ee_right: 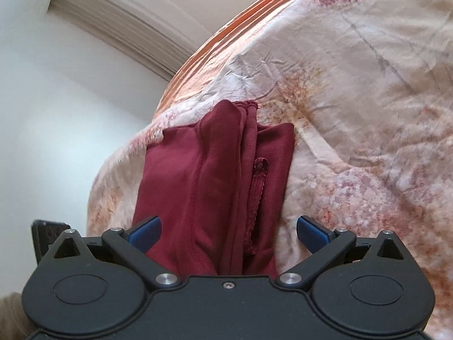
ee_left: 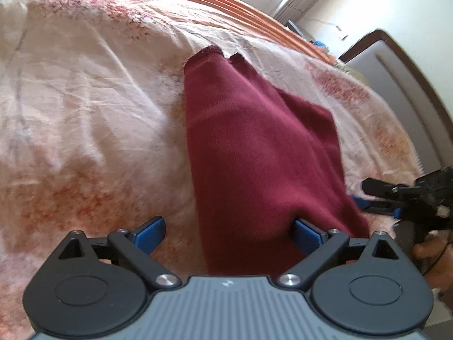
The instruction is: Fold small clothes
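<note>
- Maroon garment (ee_left: 254, 147) lies partly folded on bed (ee_left: 85, 113), layers stacked lengthwise.
- Left gripper (ee_left: 229, 235) wide, straddling the near edge.
- Right gripper (ee_right: 228, 233) wide, nothing clamped; likely positioned for the next fold.

A bed (ee_left: 85, 99) carries everything, covered by a wrinkled cream bedspread with reddish floral blotches and an orange striped band (ee_left: 226, 0) along its far edge. Directly on it lies a folded maroon garment (ee_left: 254, 147), reaching from near to far.

- Cream floral bedspread (ee_left: 85, 113), wrinkled, fills most of the frame.
- Orange striped band (ee_left: 226, 2) along its upper edge.
- Dark-framed padded headboard (ee_left: 396, 65) at right.
</note>
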`<state>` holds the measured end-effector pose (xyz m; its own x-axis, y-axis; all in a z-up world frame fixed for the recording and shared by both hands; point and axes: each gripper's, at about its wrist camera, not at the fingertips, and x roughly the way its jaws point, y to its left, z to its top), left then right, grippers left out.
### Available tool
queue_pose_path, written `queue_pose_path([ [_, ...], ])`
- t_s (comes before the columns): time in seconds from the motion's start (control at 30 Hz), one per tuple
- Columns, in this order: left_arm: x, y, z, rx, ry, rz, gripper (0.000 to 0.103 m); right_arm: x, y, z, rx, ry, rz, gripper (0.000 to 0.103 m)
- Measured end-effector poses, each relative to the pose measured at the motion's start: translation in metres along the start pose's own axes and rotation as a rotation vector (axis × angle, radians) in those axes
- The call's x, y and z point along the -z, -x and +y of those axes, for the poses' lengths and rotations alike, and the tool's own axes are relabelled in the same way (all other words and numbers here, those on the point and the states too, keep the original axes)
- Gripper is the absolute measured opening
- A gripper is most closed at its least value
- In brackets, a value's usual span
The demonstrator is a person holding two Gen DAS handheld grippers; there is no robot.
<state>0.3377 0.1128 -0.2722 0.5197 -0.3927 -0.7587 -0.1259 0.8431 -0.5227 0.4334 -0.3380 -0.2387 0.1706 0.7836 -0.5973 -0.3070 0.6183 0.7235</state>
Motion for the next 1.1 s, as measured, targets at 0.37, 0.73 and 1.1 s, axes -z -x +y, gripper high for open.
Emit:
queue_pose_path([
  [0.37,-0.038,-0.022,0.019,0.168,0.172,0.001,0.098,-0.008,-0.027,-0.015,-0.052,-0.104,0.022,0.099],
  [0.73,-0.031,-0.042,0.031,0.193,0.246,0.024,0.083,-0.006,-0.035,-0.028,-0.143,-0.196,0.045,0.074],
  [1.1,-0.029,-0.033,0.015,0.135,0.191,-0.007,0.056,-0.007,-0.037,-0.007,-0.046,-0.105,0.059,0.045],
])
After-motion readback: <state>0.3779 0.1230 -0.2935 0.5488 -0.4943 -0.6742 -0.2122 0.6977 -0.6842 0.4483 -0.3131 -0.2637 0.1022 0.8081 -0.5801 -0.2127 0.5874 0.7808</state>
